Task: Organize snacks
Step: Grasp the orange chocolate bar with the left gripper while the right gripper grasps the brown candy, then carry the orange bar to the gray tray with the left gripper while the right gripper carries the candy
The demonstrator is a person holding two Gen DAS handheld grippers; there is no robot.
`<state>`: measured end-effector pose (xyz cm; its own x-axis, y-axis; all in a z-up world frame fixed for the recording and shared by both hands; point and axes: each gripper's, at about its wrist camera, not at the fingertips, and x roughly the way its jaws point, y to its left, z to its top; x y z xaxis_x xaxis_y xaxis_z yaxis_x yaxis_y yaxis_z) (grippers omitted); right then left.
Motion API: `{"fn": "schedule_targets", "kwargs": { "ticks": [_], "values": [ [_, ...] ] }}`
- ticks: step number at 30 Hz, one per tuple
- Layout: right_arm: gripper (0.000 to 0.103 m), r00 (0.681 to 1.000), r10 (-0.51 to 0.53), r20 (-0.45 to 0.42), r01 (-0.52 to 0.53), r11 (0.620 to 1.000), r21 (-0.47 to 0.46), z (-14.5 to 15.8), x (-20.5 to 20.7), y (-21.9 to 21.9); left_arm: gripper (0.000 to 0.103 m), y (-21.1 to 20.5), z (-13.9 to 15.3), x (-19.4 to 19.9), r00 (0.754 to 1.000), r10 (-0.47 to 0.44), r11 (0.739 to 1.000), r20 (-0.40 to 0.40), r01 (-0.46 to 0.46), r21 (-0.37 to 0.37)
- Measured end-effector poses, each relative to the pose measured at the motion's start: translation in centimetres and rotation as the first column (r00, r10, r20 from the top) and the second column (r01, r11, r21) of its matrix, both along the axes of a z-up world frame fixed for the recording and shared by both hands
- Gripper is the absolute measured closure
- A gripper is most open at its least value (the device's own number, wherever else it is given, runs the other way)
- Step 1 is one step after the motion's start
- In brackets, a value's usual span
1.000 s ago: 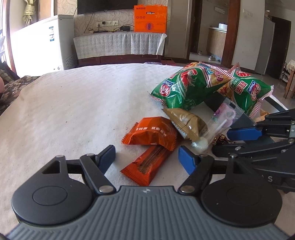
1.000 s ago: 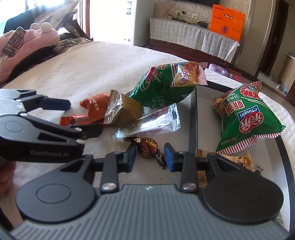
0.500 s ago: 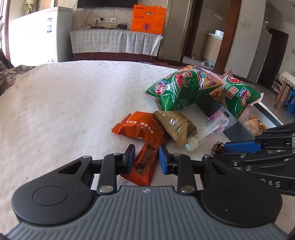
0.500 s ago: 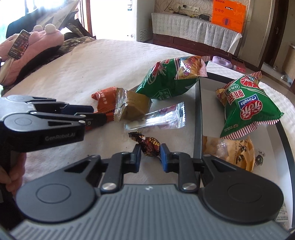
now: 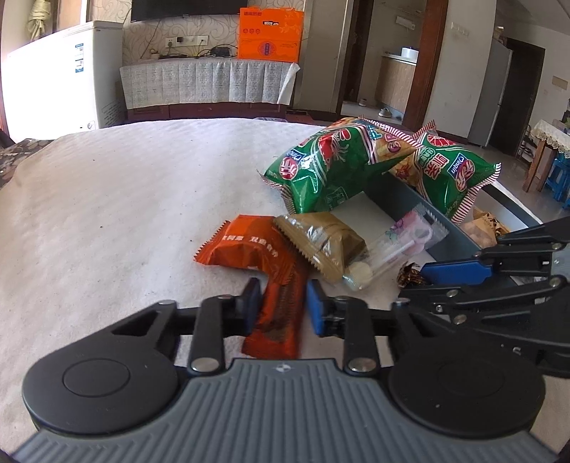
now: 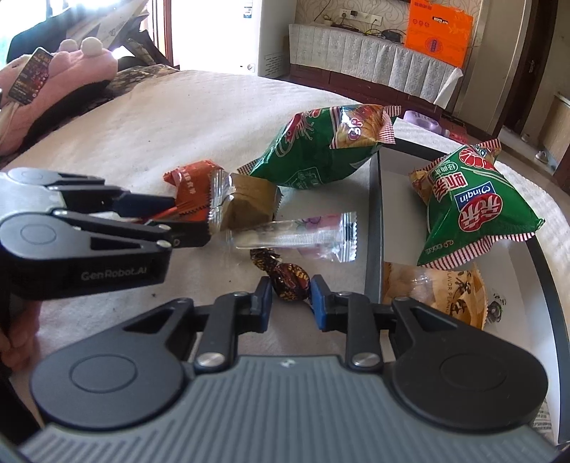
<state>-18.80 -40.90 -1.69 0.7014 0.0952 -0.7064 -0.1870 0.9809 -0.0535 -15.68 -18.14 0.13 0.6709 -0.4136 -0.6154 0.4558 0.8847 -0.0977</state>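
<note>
Two grippers are pinching snacks on the white bed. On the left, the left gripper (image 5: 279, 308) squeezes the long orange bar (image 5: 276, 318). Right of it, the right gripper (image 6: 290, 301) squeezes the brown candy (image 6: 288, 281). Lift both slowly, straight up, then drop them in the gray tray (image 6: 374, 220) at far right.

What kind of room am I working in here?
Most likely a home living room: a white chest freezer, a cloth-covered TV cabinet with an orange gift box, and a kitchen doorway.
</note>
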Motion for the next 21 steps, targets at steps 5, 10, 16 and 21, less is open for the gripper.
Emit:
{"fn": "schedule_targets", "kwargs": {
  "ticks": [5, 10, 16, 21],
  "values": [
    [0.077, 1.0, 0.007, -0.004, -0.007, 1.0, 0.012, 0.5, -1.0, 0.3, 0.078, 0.3, 0.2, -1.1, 1.0, 0.004, 1.0, -0.008, -0.004, -0.006],
    [0.076, 1.0, 0.006, 0.012, -0.007, 1.0, 0.025, 1.2, -2.5, 0.7, 0.078, 0.4, 0.6, -2.5, 1.0, 0.003, 1.0, 0.004, -0.003, 0.013],
    [0.076, 0.998, -0.033, 0.045, 0.031, 0.998, 0.059, 2.1, -4.4, 0.3, 0.078, 0.3, 1.2, -4.1, 0.999, 0.005, 0.999, 0.04, -0.007, 0.033],
    [0.076, 0.994, -0.062, 0.091, 0.052, 0.993, 0.11, 3.1, -6.3, 0.2, 0.078, 0.5, 2.1, -4.9, 0.998, 0.011, 1.0, 0.064, -0.013, 0.028]
  ]
}}
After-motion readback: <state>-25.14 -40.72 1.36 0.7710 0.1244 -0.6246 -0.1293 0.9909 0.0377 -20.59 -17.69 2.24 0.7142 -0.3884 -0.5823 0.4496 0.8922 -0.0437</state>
